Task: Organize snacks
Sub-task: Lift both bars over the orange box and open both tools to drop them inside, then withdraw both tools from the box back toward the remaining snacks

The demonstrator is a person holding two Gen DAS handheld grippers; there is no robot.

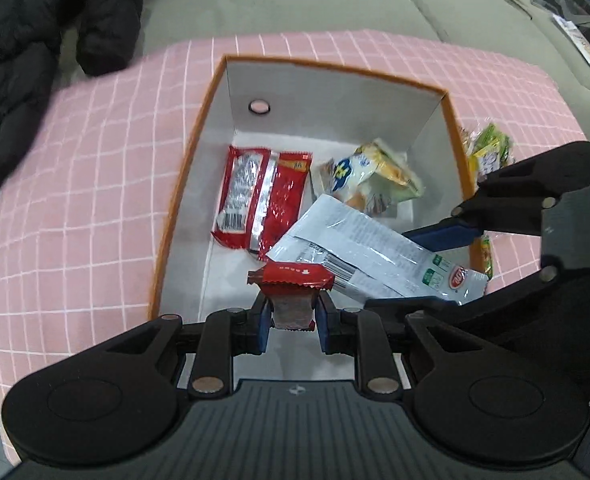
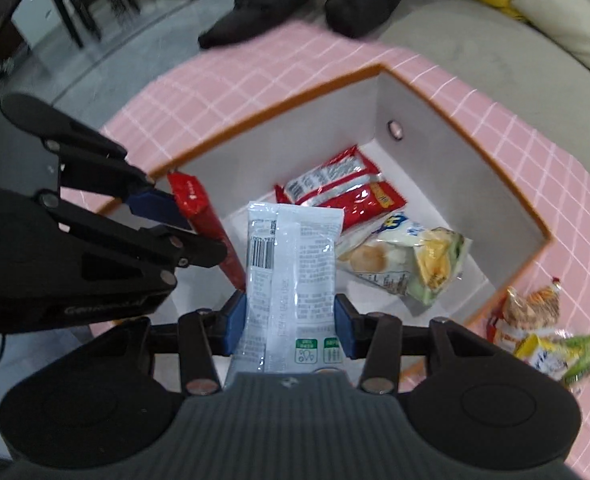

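Left tongs (image 1: 293,316) clamp a small red bar (image 1: 291,280); right tongs (image 2: 291,322) grip a white packet (image 2: 291,264), seemingly over the box (image 1: 335,76).

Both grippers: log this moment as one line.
left gripper: shut on red snack bar | right gripper: shut on white packet | both above orange box

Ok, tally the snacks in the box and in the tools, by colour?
Red packets: 3, two in the box, one red bar in the left tool
White packet: 1, in the right tool
Yellow-and-white pouches: 2, apparently
Total: 6
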